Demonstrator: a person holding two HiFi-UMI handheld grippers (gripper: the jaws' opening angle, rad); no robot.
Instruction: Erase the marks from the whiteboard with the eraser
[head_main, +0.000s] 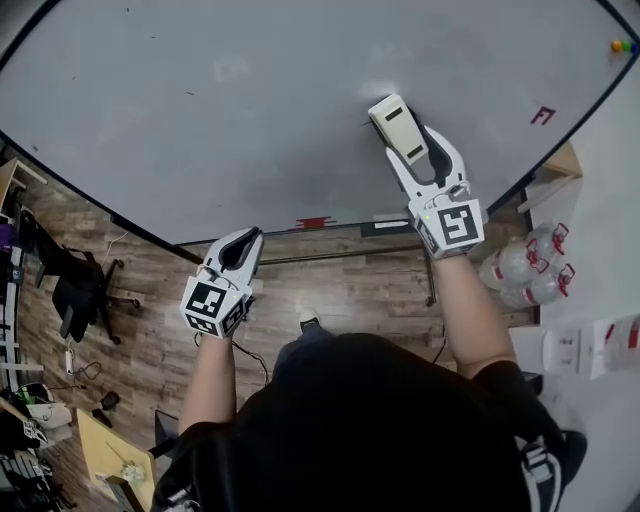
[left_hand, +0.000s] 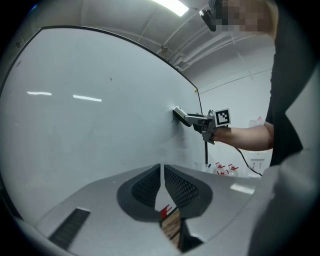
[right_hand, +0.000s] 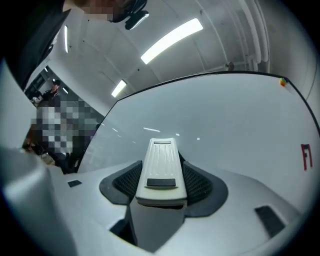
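Right claw (head_main: 411, 150): we clamp the eraser (head_main: 396, 122) against the whiteboard (head_main: 200, 120).
Left claw (left_hand: 163, 177): clenched, empty.
Red mark (head_main: 542, 115): right of eraser.

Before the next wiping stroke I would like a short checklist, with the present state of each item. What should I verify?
1. Eraser held between the fingers of the right gripper: ok.
2. Eraser face against the whiteboard: ok, as the left gripper view shows.
3. Red mark erased: not ok; it lies to the eraser's right.
4. Left gripper shut, empty, away from that path: ok.
5. Fainter marks elsewhere on the whiteboard: cannot tell.
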